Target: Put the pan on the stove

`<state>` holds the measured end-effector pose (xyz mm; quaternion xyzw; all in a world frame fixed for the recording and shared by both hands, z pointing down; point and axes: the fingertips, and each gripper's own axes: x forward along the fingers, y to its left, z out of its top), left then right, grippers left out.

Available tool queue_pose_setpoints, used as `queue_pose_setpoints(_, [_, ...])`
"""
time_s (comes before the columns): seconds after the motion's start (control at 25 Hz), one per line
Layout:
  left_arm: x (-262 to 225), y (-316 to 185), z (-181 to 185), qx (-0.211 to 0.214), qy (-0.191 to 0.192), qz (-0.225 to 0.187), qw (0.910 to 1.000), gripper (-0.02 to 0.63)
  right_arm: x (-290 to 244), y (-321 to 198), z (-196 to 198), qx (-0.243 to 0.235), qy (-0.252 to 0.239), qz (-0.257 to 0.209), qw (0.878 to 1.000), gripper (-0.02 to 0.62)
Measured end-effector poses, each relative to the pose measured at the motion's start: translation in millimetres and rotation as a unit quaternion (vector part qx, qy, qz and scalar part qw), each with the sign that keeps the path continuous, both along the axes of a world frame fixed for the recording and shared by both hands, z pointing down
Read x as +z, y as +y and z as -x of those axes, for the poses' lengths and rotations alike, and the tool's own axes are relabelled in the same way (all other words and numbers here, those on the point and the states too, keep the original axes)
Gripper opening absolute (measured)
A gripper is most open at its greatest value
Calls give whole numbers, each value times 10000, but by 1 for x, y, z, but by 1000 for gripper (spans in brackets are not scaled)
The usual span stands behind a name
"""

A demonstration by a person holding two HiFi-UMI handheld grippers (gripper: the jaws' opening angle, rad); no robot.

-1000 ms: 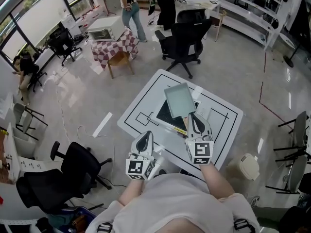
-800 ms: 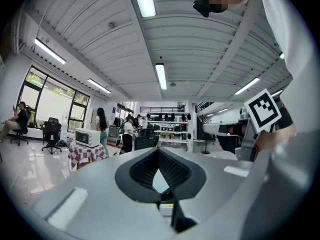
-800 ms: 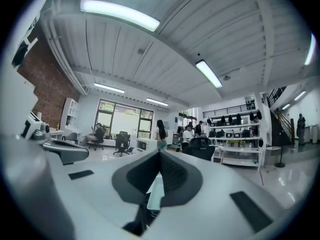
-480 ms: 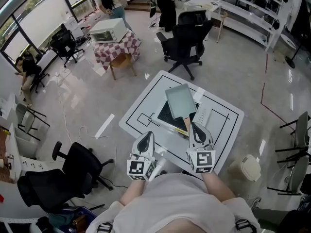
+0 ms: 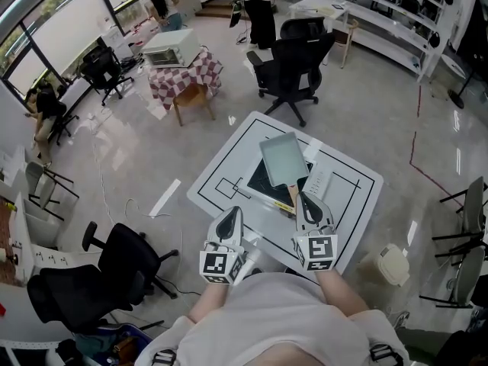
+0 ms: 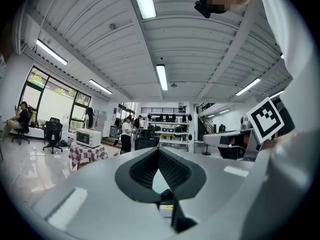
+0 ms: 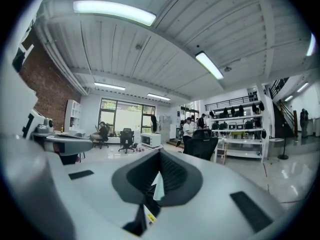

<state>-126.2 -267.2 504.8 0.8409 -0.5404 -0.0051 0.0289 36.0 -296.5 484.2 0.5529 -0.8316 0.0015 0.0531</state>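
Little has moved in the last 1 second: the pan has slid a touch down and right in the head view, and the right gripper has drawn slightly back toward the person, with almost no shift in the later part of that time. I read that as the carry settling. The pan now lies over the black stove on the white table, its far edge overhanging the stove's far side. The right gripper's jaws are clamped fully narrow on the pan's handle. The left gripper hangs by the table's near edge, jaws closed together on nothing. From above I cannot tell whether the pan's base rests on the stove or hangs just over it, so the placing may not be finished. In the right gripper view only 1 pale sliver of the pan shows between the jaws, and the stove is hidden there.
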Motion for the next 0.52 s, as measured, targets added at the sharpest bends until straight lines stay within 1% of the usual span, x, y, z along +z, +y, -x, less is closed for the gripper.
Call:
queue_pose_setpoints(0.36, [3, -1, 0, -3, -19, 9, 10000, 11, 7, 0, 2, -43, 1, 96, 9999, 8])
queue_pose_setpoints(0.52, [2, -1, -1, -57, -4, 188, 9998, 11, 13, 1, 0, -50, -14, 174, 9998, 8])
